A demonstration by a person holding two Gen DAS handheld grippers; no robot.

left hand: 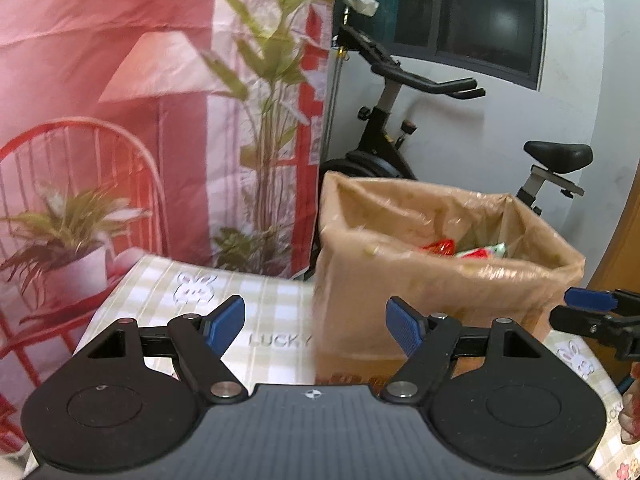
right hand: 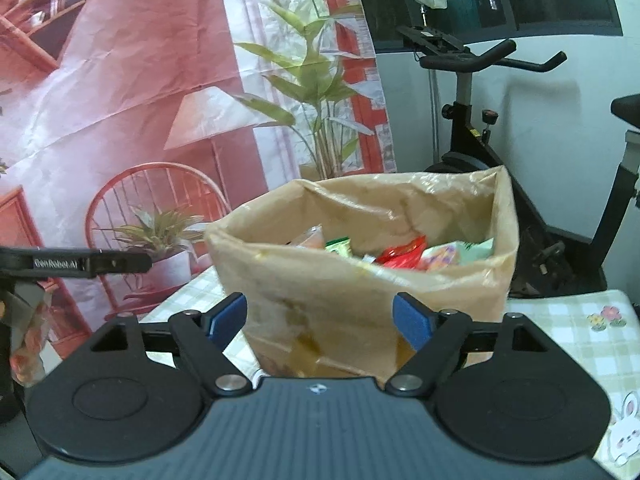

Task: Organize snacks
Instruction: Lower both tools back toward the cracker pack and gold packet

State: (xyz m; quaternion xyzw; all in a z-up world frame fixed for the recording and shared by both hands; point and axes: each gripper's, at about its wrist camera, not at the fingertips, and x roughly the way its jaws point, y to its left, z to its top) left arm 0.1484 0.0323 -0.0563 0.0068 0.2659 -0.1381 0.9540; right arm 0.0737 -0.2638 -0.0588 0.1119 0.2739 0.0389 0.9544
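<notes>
Standing on table: a brown bag [left hand: 436, 276], top open, on a checked cloth [left hand: 168, 292].

Left wrist view
- Left gripper [left hand: 315, 326]: released, blue pads spread wide with nothing between them, low in front of the bag's left half.
- Bag: just beyond the pads, blurred; red and green snack packets [left hand: 464, 249] show inside near the rim.
- Cloth writing: "LUCKY" printed beside the bag's lower left corner, under a rabbit outline.
- Right gripper [left hand: 592, 312]: enters at the right edge, beside the bag's right side.
- Background: exercise bike [left hand: 404, 120] behind the bag; pink printed backdrop [left hand: 120, 80] to the left.

Right wrist view
- Right gripper [right hand: 320, 318]: released, pads apart and bare, either side of the bag's [right hand: 360, 280] front face.
- Snacks [right hand: 400, 254]: several packets heaped inside, red, green, orange; their print is too small to read.
- Left gripper [right hand: 80, 262]: a black arm at the left edge reads "GenRobot.AI", possibly; letters are soft.
- Cloth [right hand: 580, 340]: flower and rabbit prints at right.
</notes>
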